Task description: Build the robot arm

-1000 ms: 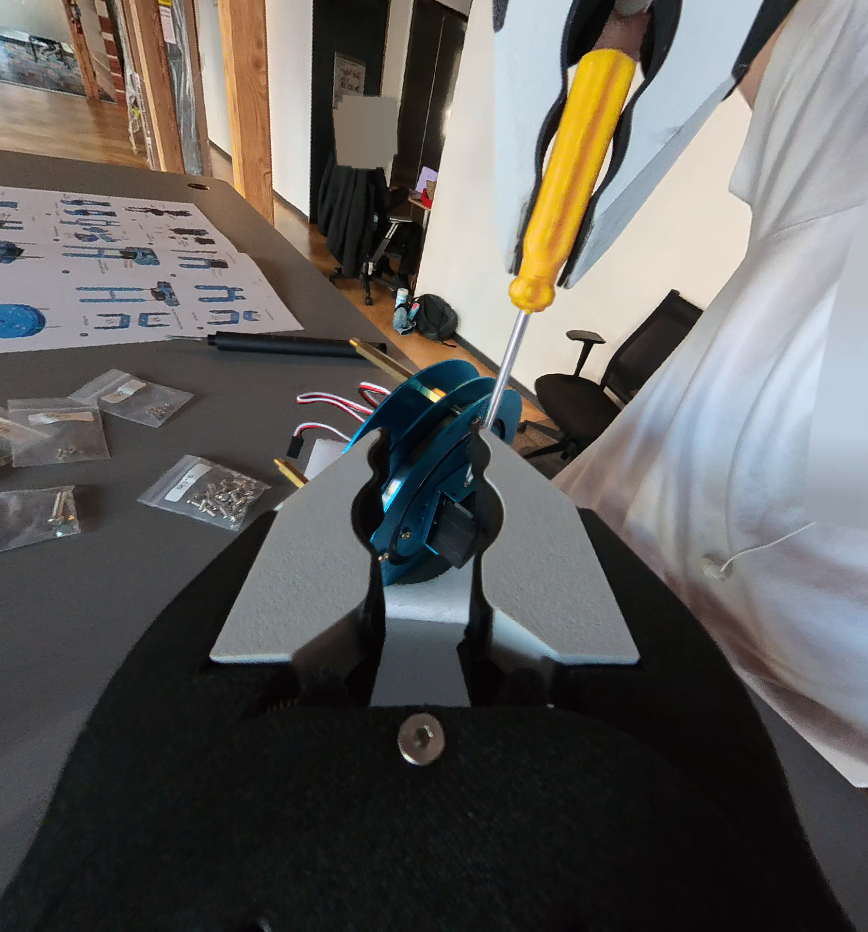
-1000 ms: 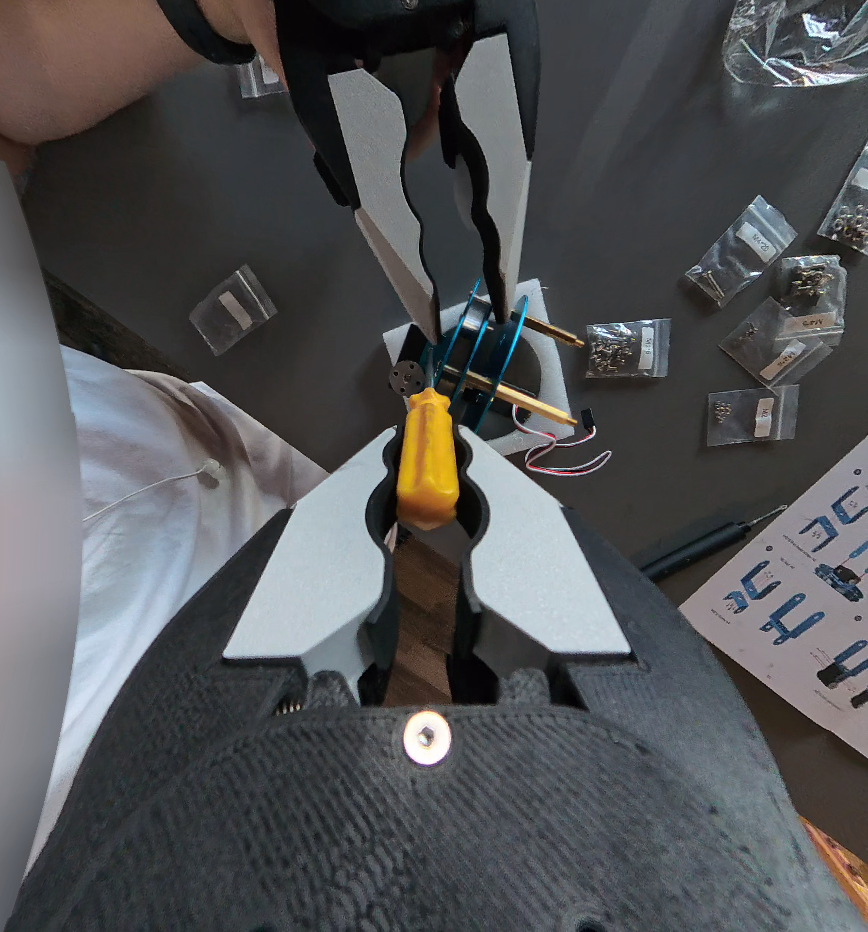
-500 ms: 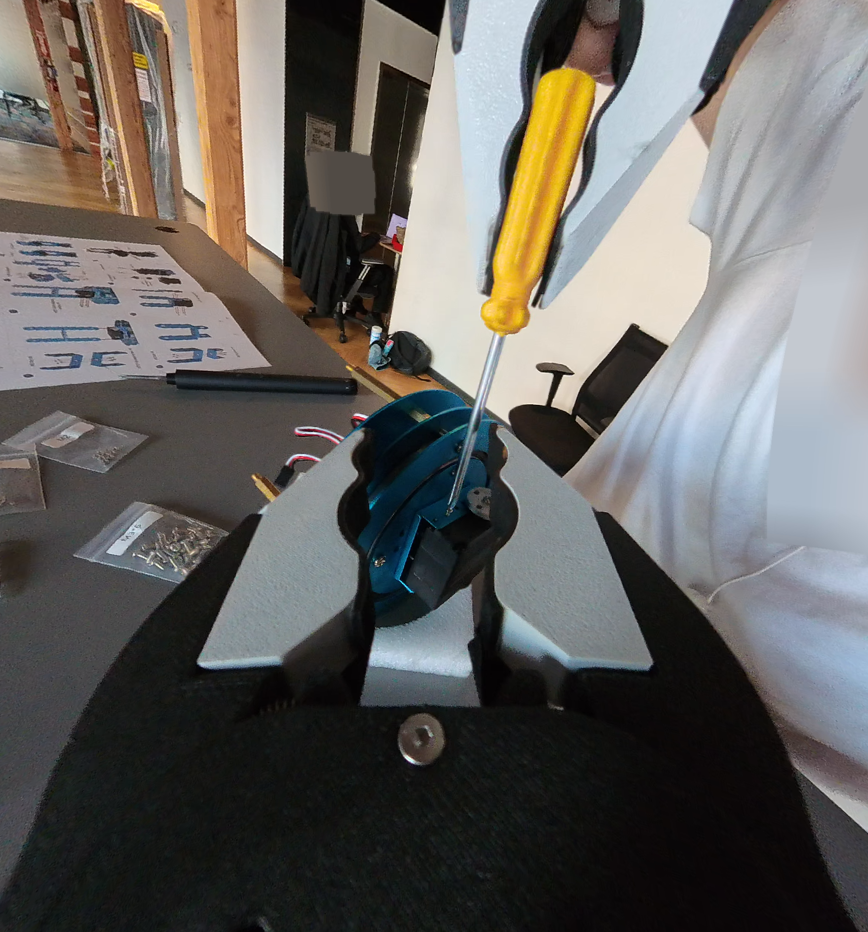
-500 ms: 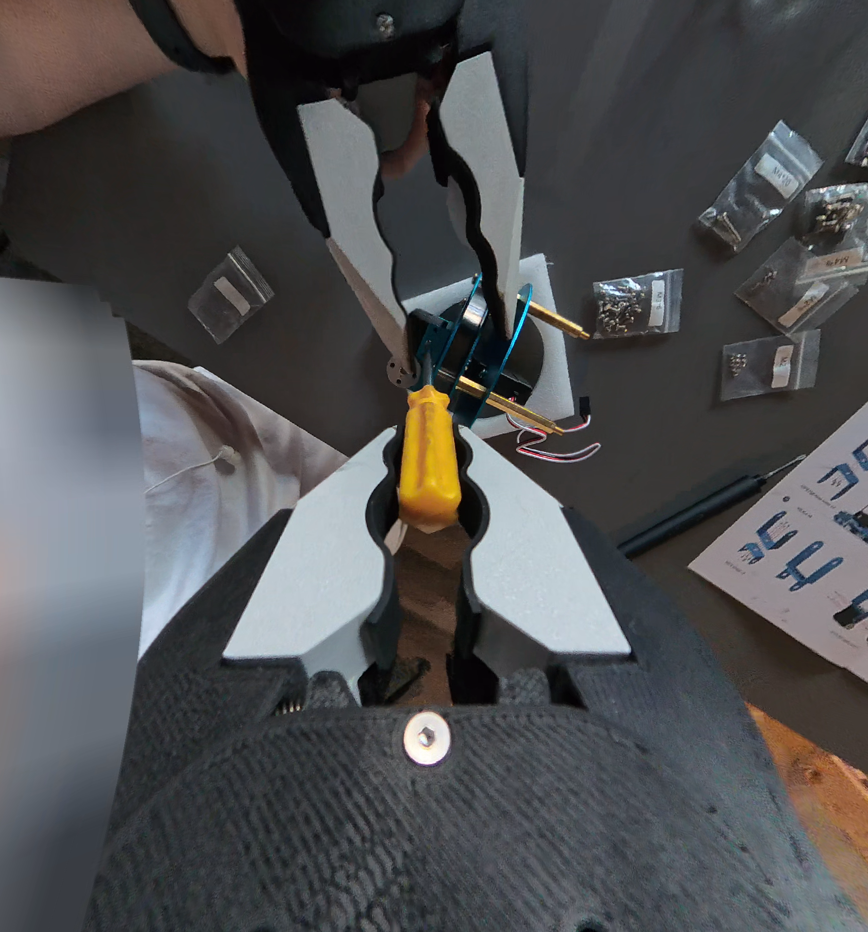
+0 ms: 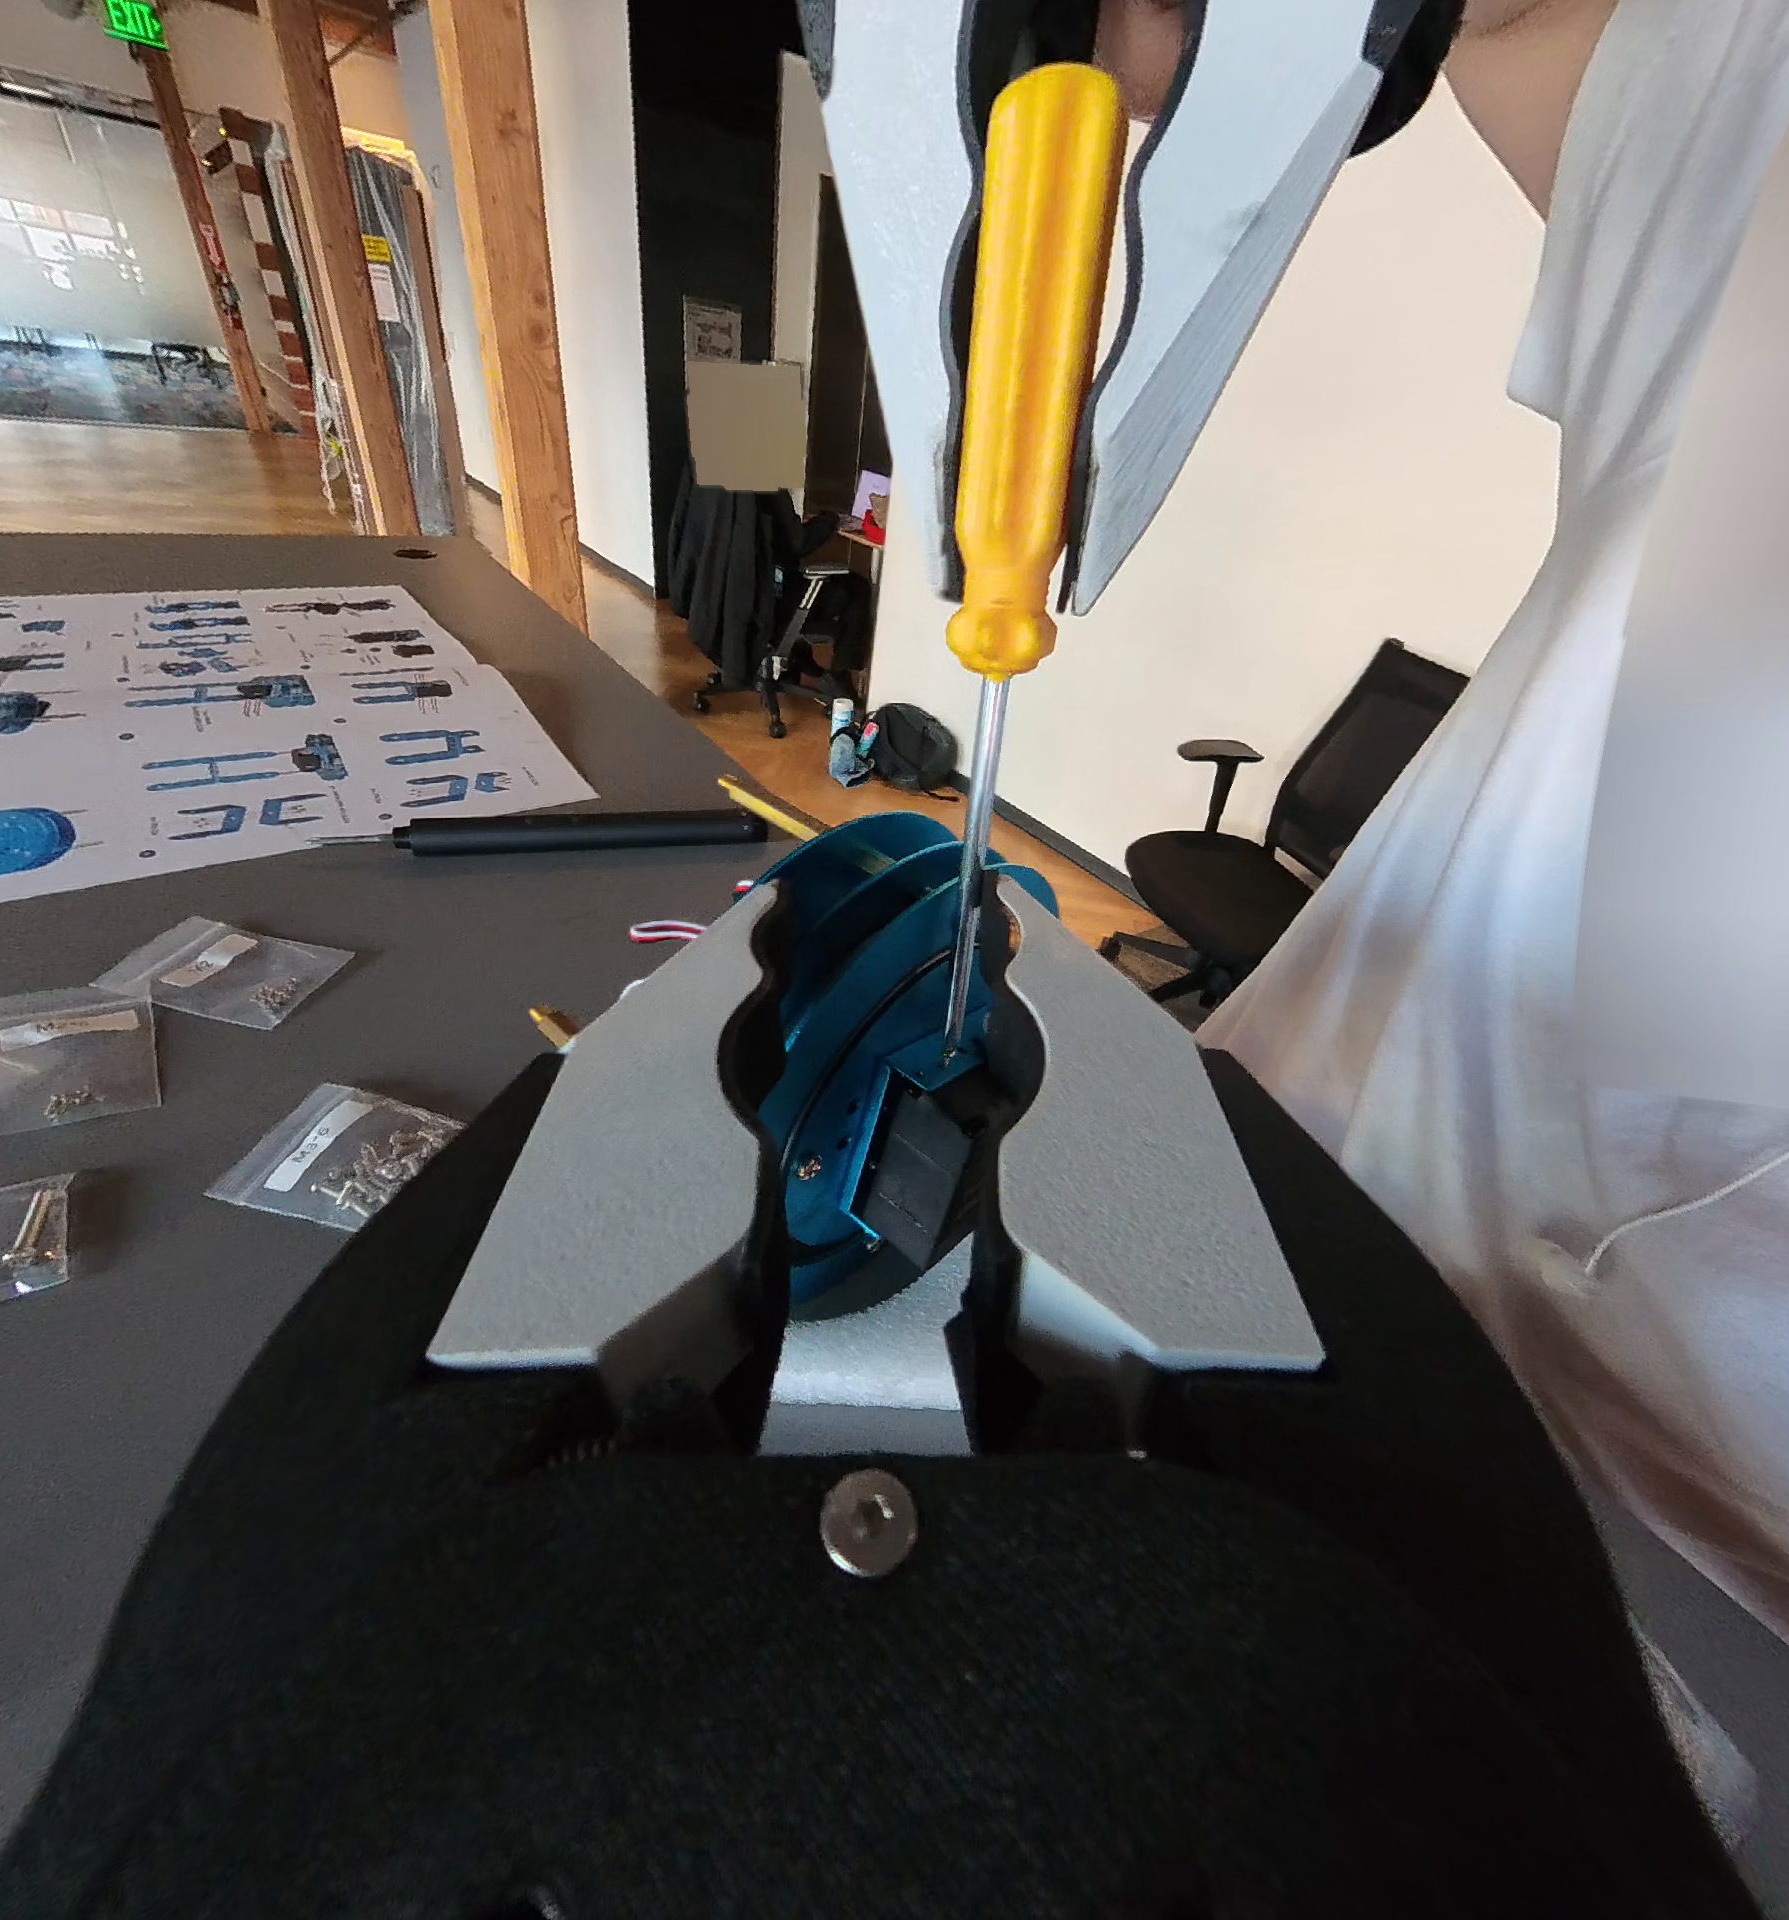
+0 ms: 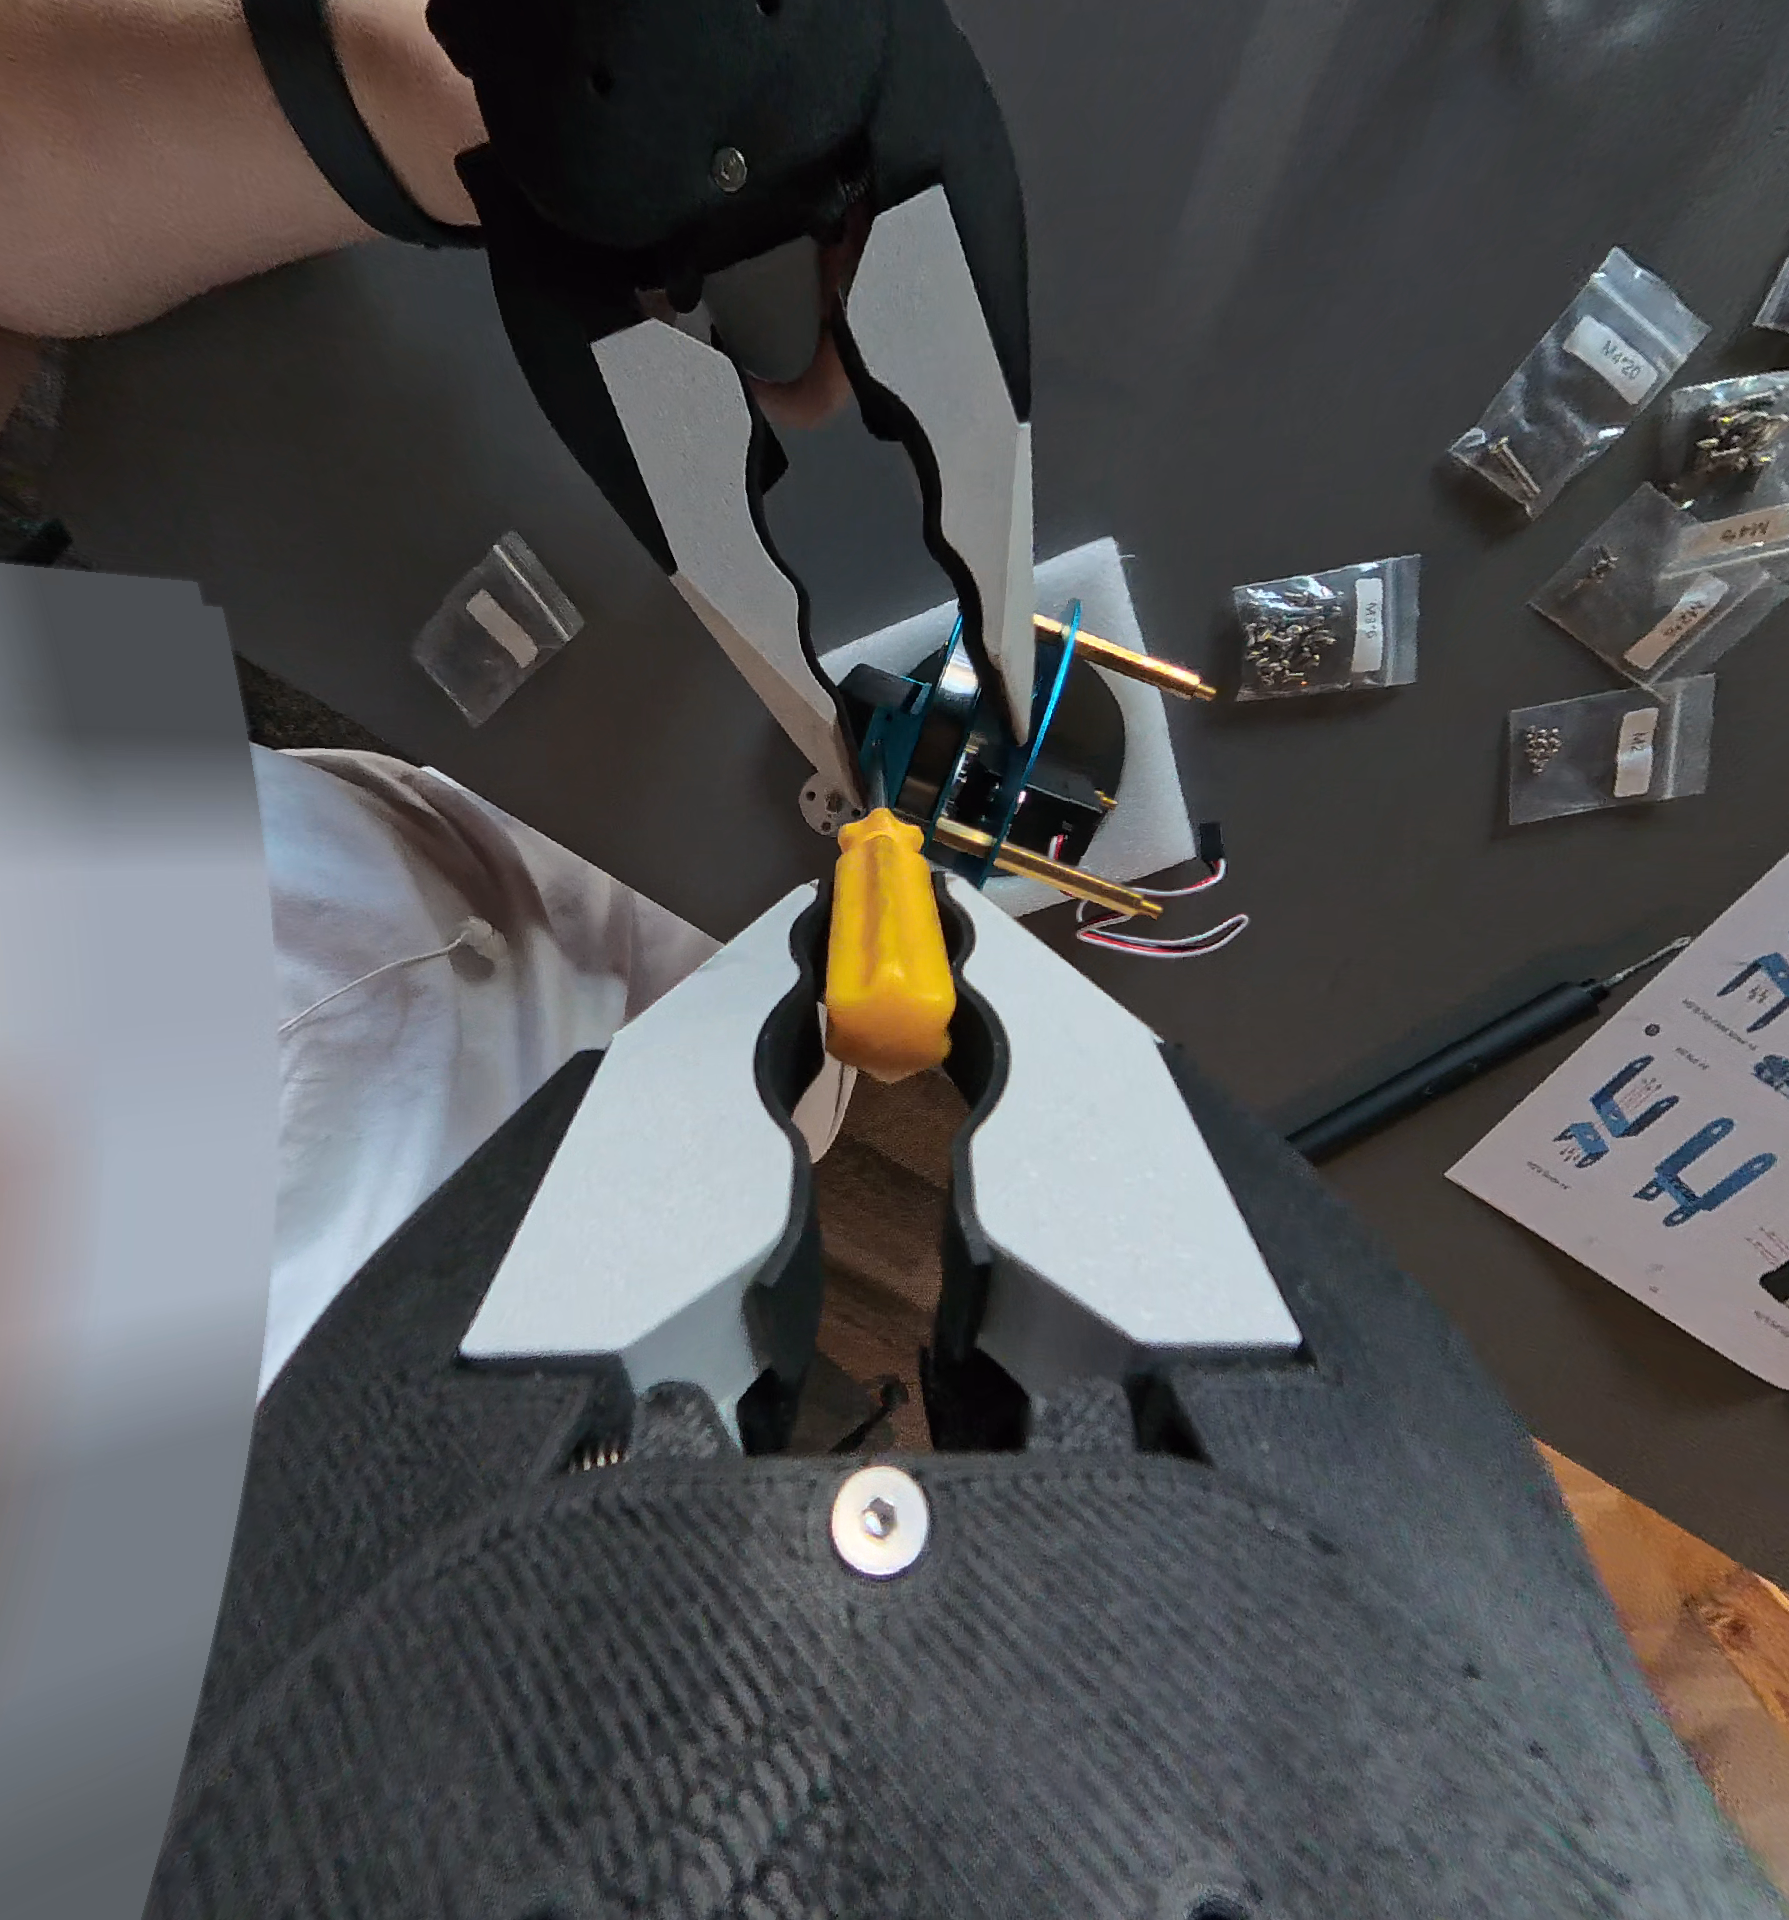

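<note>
Left gripper: my left gripper [image 5: 885, 1049] has flat grey fingers with wavy black rubber edges, and they are clamped on the blue assembly [image 5: 848, 1049].
Blue assembly: I see two thin round blue metal plates standing on edge, a black box-shaped block bolted between them and brass standoffs [image 6: 1118, 665] poking out sideways. It sits on a white foam pad [image 6: 1139, 727] on the table [image 5: 90, 1455].
Right gripper: my right gripper [image 6: 885, 935] is closed on the screwdriver [image 5: 1025, 395] by its glossy yellow plastic handle.
Screwdriver axis: I read it as nearly upright, handle up, with the thin steel shaft running down and its tip on the bracket beside the black block.
Wires: red, white and black leads [image 6: 1170, 925] curl off the foam.
Table: matte dark grey.
Nearby: small clear zip bags of screws [image 5: 339, 1153] lie to my left.
Farther: a slim black cylindrical tool [image 5: 578, 834] lies lengthwise, just short of a printed sheet with blue diagrams [image 5: 194, 727].
Right side: a person's white sleeve [image 5: 1492, 1039].
</note>
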The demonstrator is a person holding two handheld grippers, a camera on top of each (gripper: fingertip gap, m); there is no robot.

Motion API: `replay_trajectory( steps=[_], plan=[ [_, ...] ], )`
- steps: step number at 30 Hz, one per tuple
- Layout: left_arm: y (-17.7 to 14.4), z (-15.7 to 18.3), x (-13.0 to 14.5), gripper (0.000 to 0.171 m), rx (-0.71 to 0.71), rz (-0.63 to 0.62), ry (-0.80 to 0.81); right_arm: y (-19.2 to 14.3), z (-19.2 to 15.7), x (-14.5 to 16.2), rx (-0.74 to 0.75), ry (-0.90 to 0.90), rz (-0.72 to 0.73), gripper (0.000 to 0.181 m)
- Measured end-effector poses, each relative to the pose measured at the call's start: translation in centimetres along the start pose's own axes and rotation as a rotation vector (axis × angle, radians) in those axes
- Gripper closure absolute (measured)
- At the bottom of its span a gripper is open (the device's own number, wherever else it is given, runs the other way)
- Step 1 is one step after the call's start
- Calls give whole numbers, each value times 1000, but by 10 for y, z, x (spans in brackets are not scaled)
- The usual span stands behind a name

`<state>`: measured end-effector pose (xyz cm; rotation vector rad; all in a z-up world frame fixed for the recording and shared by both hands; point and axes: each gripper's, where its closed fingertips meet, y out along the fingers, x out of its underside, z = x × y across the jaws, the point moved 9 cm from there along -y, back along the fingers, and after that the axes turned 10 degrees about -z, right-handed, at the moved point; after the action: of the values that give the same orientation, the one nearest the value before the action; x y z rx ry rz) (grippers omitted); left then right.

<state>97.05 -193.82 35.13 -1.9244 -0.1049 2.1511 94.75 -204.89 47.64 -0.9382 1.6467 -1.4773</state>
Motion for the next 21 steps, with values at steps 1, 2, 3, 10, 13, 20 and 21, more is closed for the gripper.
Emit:
replay_trajectory(
  steps=[1,2,3,10,13,20,21],
  plan=[
    [1,1,0,140,0,0,5,0,0,0,0,-7,1,164],
    [1,2,-1,140,4,1,8,0,-1,1,1,-22,4,164],
    [2,2,-1,141,6,2,12,0,-1,1,2,-37,8,163],
    [4,5,-2,141,11,-3,23,0,-3,3,37,-190,21,163],
    [6,6,-3,142,13,-10,32,1,-3,3,26,-228,33,163],
    [7,7,-3,144,20,-12,35,2,0,4,-21,-216,110,164],
    [7,8,-3,144,19,-12,35,2,1,5,-25,-207,117,164]
  ],
)
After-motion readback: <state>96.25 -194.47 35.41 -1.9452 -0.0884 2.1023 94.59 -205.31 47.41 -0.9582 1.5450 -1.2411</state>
